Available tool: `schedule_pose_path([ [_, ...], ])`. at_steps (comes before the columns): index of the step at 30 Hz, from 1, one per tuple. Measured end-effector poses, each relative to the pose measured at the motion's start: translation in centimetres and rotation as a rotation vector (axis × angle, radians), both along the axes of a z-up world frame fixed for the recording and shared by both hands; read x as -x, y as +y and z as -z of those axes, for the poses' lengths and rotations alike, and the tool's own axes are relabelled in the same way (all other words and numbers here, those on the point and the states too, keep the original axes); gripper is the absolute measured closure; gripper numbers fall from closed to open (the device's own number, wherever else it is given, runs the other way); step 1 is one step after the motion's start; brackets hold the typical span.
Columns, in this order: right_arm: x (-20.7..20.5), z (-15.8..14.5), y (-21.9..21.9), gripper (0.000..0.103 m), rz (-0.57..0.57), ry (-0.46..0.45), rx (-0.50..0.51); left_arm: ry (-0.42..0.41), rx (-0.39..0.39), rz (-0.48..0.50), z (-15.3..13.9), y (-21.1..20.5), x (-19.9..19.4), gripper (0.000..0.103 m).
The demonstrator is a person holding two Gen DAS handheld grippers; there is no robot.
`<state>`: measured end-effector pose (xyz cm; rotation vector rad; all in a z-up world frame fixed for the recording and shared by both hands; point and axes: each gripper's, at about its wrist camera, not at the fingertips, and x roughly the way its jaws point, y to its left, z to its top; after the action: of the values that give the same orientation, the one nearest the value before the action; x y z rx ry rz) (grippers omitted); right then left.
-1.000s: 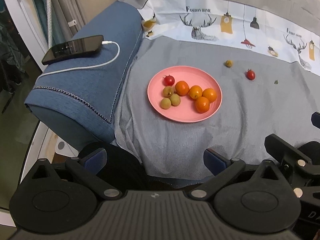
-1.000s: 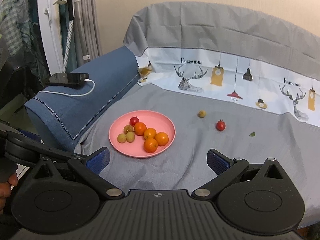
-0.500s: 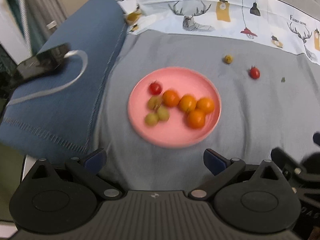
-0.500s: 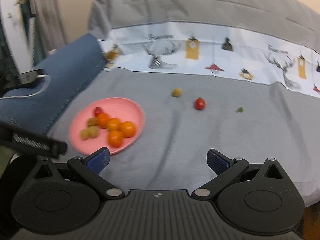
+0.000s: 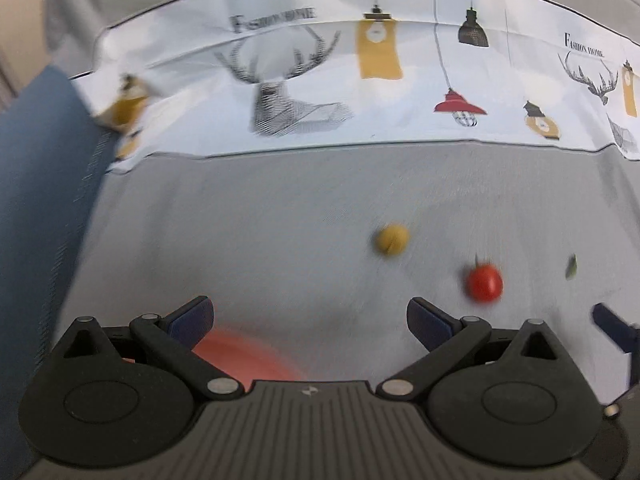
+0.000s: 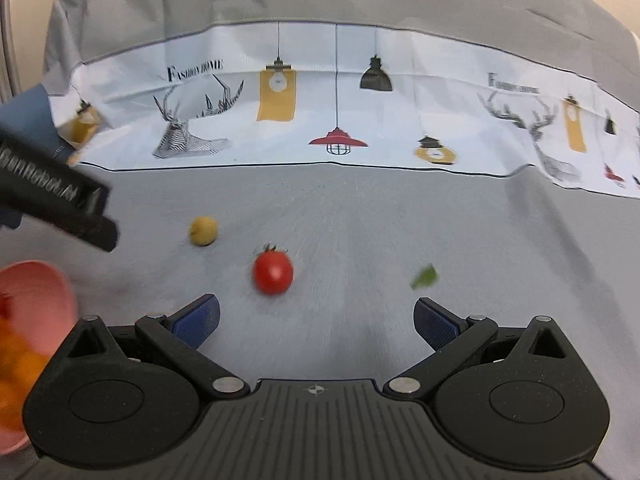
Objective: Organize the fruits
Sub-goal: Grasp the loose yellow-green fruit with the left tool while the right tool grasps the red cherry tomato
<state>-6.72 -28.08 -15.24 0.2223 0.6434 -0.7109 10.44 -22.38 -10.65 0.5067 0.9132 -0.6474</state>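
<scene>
- My left gripper (image 5: pixel 308 318) has its blue-padded fingers spread wide with nothing between them; it hangs above the grey cloth-covered surface (image 5: pixel 260 240), over the far edge of the round pink plastic plate (image 5: pixel 240 354).
- My right gripper (image 6: pixel 316 320) is just as wide open and also empty, pointed at the loose fruit ahead of it.
- Done so far, as I judge it: part of the fruit is already gathered. In the right wrist view the pink plate sits at the left edge (image 6: pixel 52 292) with blurred orange fruits (image 6: pixel 16 364) on it. How many are there I cannot tell, since most of the plate is out of view.
- Left to do: two pieces lie on the cloth, off the plate.
- The small round red cherry tomato with a green stem (image 6: pixel 273 272) lies just ahead of my right gripper, slightly left of its centre line.
- The small round yellow fruit (image 6: pixel 203 231) lies a little farther off and to the left, near the tomato but not touching it. It sits ahead of my left gripper.
- A small green leaf scrap (image 6: pixel 424 277) lies to the right of the tomato; I read it as debris, not fruit.
- My read: the job is well along, with these two strays left to be plated.
</scene>
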Motion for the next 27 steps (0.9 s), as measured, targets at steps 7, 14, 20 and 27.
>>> schedule_pose_path([
  [7,-3.1,3.8,-3.6,0.001,0.005,0.034,0.017,0.066,-0.007,0.014,4.4,-5.4,-3.5,0.0],
  [14,-3.0,4.2,-3.8,0.001,-0.003,-0.002,0.035,0.107,-0.043,0.033,7.4,-6.9,-4.6,0.0],
  [20,-3.1,3.9,-3.5,0.039,-0.038,-0.023,0.042,0.07,0.003,0.008,6.7,-6.5,-4.3,0.032],
  [27,-2.7,3.1,-3.2,0.071,-0.041,-0.044,0.048,0.053,-0.017,-0.008,4.2,-5.4,-2.7,0.076],
])
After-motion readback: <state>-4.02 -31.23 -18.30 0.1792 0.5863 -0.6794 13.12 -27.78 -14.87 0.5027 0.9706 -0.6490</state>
